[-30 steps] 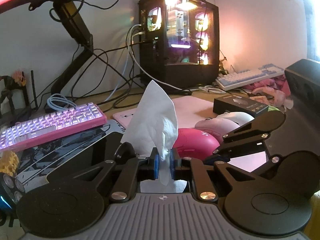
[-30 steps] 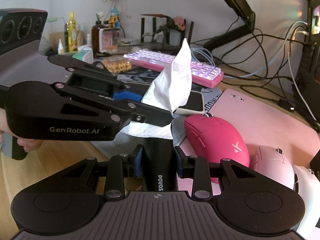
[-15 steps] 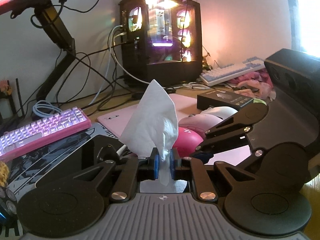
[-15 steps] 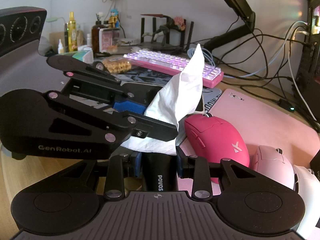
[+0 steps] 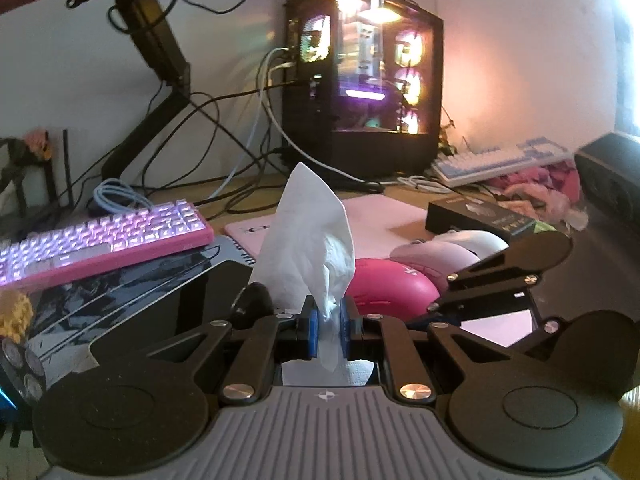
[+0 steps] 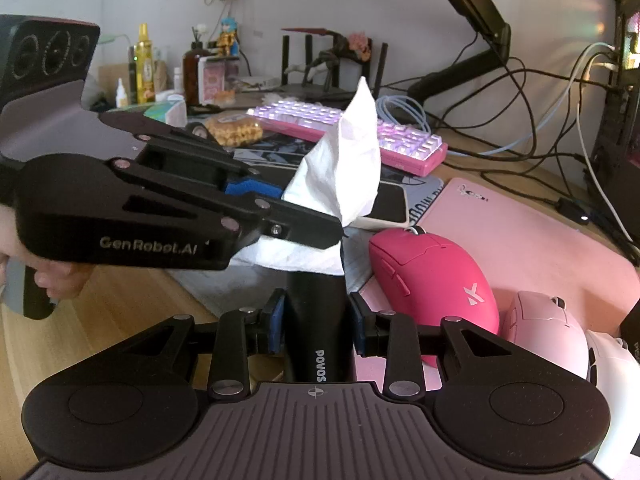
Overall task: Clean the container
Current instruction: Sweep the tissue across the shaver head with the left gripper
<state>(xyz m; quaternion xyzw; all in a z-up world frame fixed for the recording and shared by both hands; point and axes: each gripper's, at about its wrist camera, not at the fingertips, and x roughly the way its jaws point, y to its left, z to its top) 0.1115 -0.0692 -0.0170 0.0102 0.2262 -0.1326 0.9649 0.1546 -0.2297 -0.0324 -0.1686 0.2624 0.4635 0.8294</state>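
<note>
The black container (image 6: 316, 312), lettered POVOS, stands between the blue pads of the right gripper (image 6: 316, 318), which are clamped against its two sides. Its upper end is covered by a white tissue (image 6: 344, 172) that rises to a peak above it and drapes over the rim. In the left wrist view only a dark rounded part of the container (image 5: 254, 300) shows, just left of the tissue.

The left gripper (image 5: 329, 326) has its fingers pinched nearly together on the tissue (image 5: 308, 240), the paper squeezed between the blue pads (image 5: 311, 328) and hanging a little below them. From the right wrist view that gripper (image 6: 320, 228) reaches in from the left, its tips lying over the container's top, and a hand (image 6: 52, 276) holds its grip.

All this sits above a wooden desk (image 6: 92, 312). Just right of the container lies a bright pink mouse (image 6: 432, 276) on a pink mat (image 6: 520, 232), with a paler pink mouse (image 6: 548, 332) beside it. Behind are a lit pink keyboard (image 6: 352, 132), a phone (image 6: 390, 204), tangled cables (image 6: 500, 92), a monitor arm (image 5: 156, 80) and a glowing computer case (image 5: 372, 88) against the wall.
</note>
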